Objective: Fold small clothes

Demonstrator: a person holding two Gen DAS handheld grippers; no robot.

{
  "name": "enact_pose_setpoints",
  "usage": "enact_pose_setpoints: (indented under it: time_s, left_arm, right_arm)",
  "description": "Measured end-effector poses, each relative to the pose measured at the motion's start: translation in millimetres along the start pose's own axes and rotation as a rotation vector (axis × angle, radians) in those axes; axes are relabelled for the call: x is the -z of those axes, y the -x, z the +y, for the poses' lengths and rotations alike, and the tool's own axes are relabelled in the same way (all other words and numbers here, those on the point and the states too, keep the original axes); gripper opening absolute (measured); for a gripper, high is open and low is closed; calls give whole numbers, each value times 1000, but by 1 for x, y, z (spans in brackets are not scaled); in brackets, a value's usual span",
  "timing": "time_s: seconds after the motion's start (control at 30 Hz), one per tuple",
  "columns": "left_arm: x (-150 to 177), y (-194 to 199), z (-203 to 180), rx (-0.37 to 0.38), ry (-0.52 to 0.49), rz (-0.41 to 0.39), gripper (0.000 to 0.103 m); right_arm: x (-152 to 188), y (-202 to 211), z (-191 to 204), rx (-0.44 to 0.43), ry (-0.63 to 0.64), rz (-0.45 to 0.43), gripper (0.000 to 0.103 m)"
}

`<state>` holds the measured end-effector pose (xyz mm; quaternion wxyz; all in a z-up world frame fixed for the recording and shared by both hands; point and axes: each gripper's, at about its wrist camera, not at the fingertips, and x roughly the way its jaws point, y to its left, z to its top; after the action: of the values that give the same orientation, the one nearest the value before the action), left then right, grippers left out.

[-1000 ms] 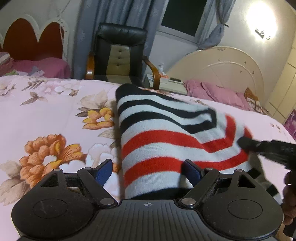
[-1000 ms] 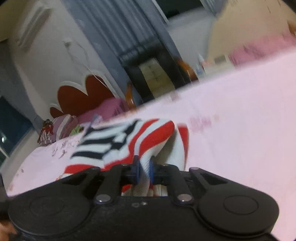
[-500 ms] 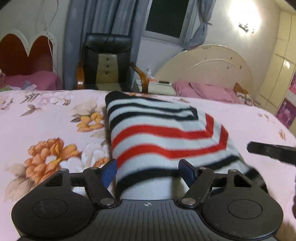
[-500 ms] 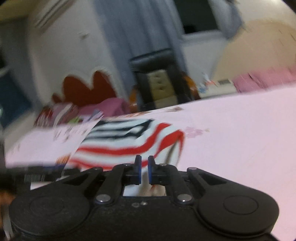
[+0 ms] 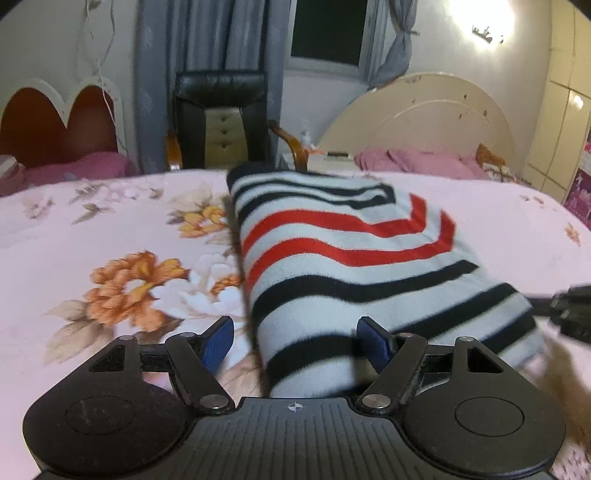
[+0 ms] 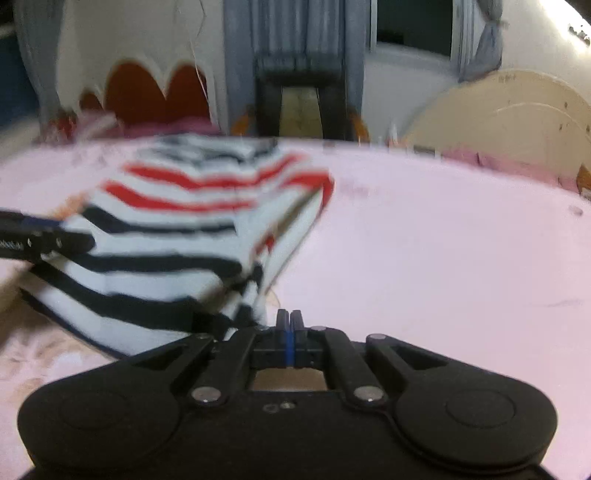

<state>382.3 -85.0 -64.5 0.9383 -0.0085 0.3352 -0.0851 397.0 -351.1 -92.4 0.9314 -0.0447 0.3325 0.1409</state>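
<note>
your left gripper fingers gape around the folded striped sweater on the bed; your right gripper fingers sit pinched together, empty, just beside its edge.

Ahead of the tool a pink bedsheet with orange and white flowers spread outward. Straight beyond its far edge stood a black leather armchair with wooden arms, backed by grey curtains. Right of the chair was a dark window. Farther right a cream arched headboard rose over rumpled pink bedding, and a wall lamp glared above it. To the far left stood a red scalloped headboard with white trim against a pale wall.
</note>
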Motion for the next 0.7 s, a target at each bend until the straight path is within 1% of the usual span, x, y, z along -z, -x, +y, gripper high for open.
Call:
enact_pose_setpoints:
  time_s: [0.07,0.13,0.17,0.2,0.27,0.3,0.33,0.4,0.47,0.57,0.63,0.7]
  left_arm:
    - [9,12,4,-2,15,1,74]
    - [19,14,6,-11,23,31,74]
    - [24,12,5,-23,19,47,74]
    - [27,12,6,-26,28,50,74]
    - [30,14,5,-32,51,45,74]
    - [30,15,5,-38,48,42,74]
    - [31,15,3,-42,43,41,74]
    - [33,15,2,-46,32,49,74]
    - [36,14,1,-54,24,52,74]
    - [36,13,-1,-67,30,50,75]
    - [35,13,-2,-100,28,51,87]
    - [35,14,-4,-120,17,50,88]
  right_arm:
    - [-3,24,5,-19,-2,-82,4]
    - [-9,41,13,-38,6,-161,9]
    - [-11,45,19,-56,15,-187,14]
    - [-13,45,23,-78,25,-187,15]
    - [-13,34,34,-115,71,-146,15]
    - [-10,26,39,-120,103,-103,12]
    - [-5,18,43,-108,139,-61,10]
    - [7,-3,48,-45,207,46,11]
    - [11,-5,44,-56,196,33,11]
    - [5,-5,40,-72,163,41,13]
    - [6,-5,39,-82,161,41,13]
    - [5,-5,36,-94,155,42,14]
